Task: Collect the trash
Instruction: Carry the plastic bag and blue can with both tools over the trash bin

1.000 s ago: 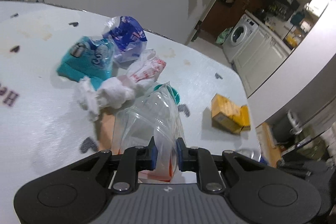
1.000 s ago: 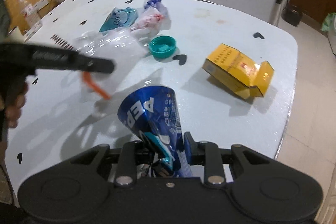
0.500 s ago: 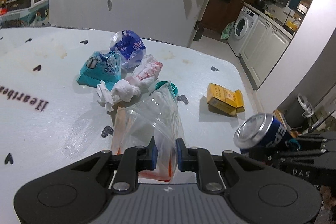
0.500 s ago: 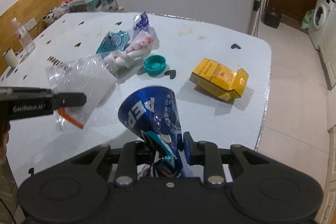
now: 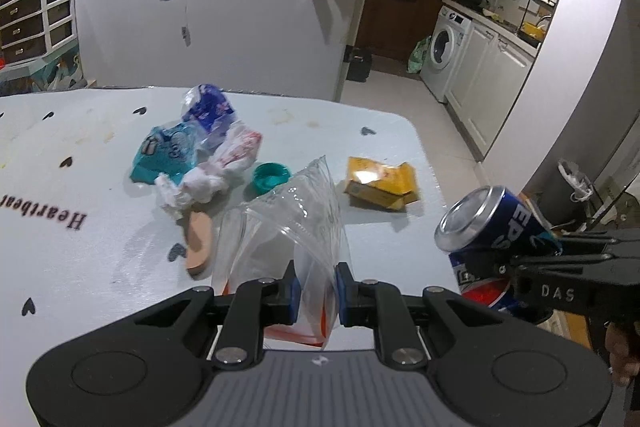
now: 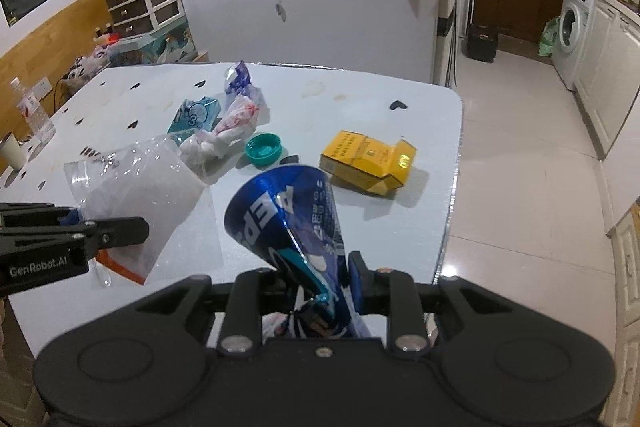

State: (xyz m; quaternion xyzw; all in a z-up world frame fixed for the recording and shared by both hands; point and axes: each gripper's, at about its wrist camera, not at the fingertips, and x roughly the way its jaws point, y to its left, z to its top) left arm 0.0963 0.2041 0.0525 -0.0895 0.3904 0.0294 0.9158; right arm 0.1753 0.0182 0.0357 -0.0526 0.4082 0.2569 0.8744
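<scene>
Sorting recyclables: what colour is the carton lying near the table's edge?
Yellow carton, clearest in the right wrist view.

My left gripper [image 6: 120,231] carries "GenRobot.AI" in pale letters on its side, and my right gripper [image 5: 516,259] carries "DAS". The crushed blue can [image 5: 496,227] shows "EPS", part of a longer word. Near the tabletop's [image 5: 80,267] left edge "Heartbeat" is printed, upside down and cut off. The teal packet [image 6: 194,115] bears a "3".
</scene>
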